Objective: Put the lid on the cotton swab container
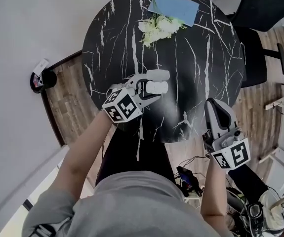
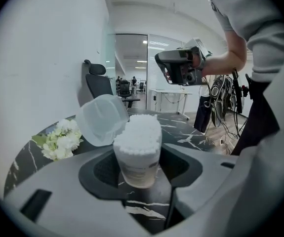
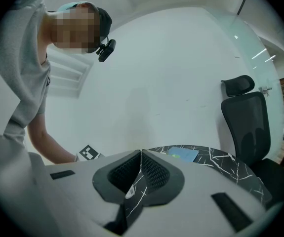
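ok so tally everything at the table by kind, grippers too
cotton swab container, lid flipped open: 1
white flower bunch: 1
blue sheet: 1
grippers: 2, left gripper and right gripper
total: 5

I count two tools in my hands: one left gripper [image 1: 157, 81], one right gripper [image 1: 214, 105]. One cotton swab container [image 2: 138, 152] (with one lid [image 2: 101, 120]), one marble table [image 1: 201, 68], one bunch of white flowers [image 1: 159, 27], one blue sheet [image 1: 174, 6] — and one black office chair [image 1: 260, 28].
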Demonstrator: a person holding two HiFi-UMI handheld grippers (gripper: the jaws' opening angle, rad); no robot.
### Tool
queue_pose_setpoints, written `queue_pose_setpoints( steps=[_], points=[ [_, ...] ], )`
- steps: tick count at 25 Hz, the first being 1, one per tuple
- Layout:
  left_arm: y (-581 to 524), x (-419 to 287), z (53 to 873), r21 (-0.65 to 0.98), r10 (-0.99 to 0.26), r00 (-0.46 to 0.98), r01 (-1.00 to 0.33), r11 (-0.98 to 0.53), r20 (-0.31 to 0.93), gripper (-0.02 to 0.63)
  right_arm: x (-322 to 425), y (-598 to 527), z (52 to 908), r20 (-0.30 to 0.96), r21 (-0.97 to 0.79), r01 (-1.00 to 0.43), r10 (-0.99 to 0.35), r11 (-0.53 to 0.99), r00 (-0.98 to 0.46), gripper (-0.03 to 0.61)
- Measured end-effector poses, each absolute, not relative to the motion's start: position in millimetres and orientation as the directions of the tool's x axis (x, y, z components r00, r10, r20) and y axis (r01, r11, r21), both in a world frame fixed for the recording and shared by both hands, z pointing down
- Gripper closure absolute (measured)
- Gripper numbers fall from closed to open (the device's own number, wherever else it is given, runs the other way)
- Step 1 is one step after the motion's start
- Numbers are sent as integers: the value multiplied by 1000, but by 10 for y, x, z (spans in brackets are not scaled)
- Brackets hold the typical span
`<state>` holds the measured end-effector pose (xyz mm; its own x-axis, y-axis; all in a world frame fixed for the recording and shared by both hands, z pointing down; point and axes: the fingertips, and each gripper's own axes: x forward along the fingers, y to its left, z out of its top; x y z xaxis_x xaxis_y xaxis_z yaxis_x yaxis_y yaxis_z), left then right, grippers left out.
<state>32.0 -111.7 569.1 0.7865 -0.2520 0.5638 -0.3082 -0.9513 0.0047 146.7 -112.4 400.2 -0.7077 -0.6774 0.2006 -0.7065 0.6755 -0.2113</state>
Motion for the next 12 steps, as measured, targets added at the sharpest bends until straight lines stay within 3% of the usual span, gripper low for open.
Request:
queue_pose_setpoints(
  steps=[12],
  points=[
    [-1168, 219, 4936, -14, -332, 746, -398, -917, 577, 379, 1431, -1187, 3551, 143, -156, -685, -670, 711, -728, 551]
  ],
)
